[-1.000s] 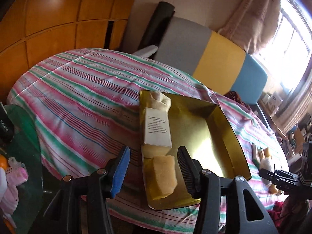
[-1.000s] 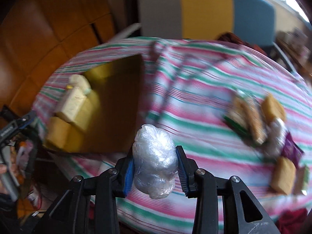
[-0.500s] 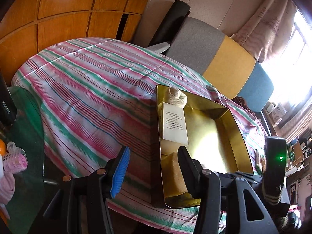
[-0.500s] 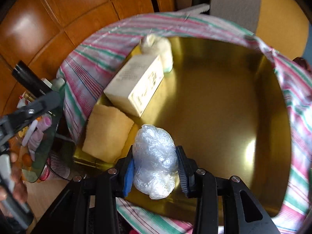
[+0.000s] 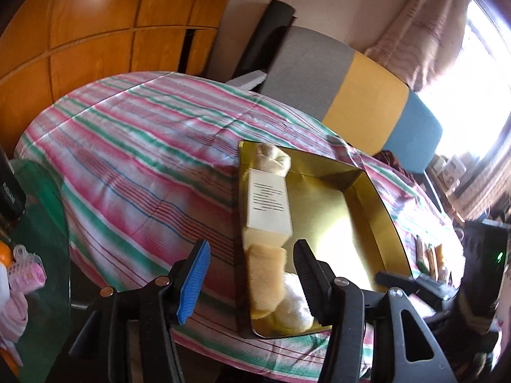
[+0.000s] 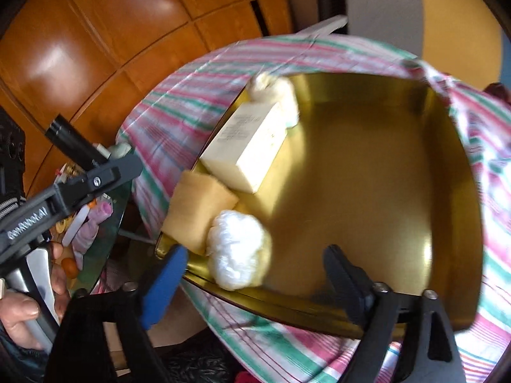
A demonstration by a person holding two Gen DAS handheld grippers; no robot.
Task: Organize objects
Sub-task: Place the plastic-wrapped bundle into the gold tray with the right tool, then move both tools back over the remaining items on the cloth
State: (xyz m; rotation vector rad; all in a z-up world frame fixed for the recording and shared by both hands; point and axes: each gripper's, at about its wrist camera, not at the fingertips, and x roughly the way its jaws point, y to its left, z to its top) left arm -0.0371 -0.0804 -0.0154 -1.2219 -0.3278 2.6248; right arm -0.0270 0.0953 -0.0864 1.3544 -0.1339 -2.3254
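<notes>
Right gripper [image 6: 252, 282]: jaws apart and opening, nothing between the pads. The white crinkled plastic-wrapped bundle [image 6: 236, 249] lies just ahead of the jaws, nearer the blue pad than the black one, clear of both. It rests on the floor of the shallow gold rectangular tray [image 6: 367, 191], at the tray's near left corner, touching the tan square sponge-like block [image 6: 199, 207] on its left.

Other contents, along the tray's left wall: beyond the tan block, a cream rectangular carton with printed text [image 6: 246, 146] lying flat; beyond that, a small cream cloth bundle [image 6: 274, 91] at the far left corner. The remainder of the tray floor is bare and reflective.

Left gripper [image 5: 252, 268]: jaws partly apart and opening, holding nothing. It hangs over the near left corner of the same tray [image 5: 370, 210]; the tan block [image 5: 266, 276] shows in the gap between the pads but lies below them in the tray, not clamped. The white bundle [image 5: 292, 303] sits beside the block, partly hidden behind the black pad.

The tray stands on a surface covered by a pink, green and white striped cloth [image 5: 143, 159]. Further small items [image 5: 429, 257] lie on the cloth well to the right of the tray; too blurred to identify.

A hand [image 6: 19, 309] at the left edge of the right wrist view grips the left gripper's handle.
</notes>
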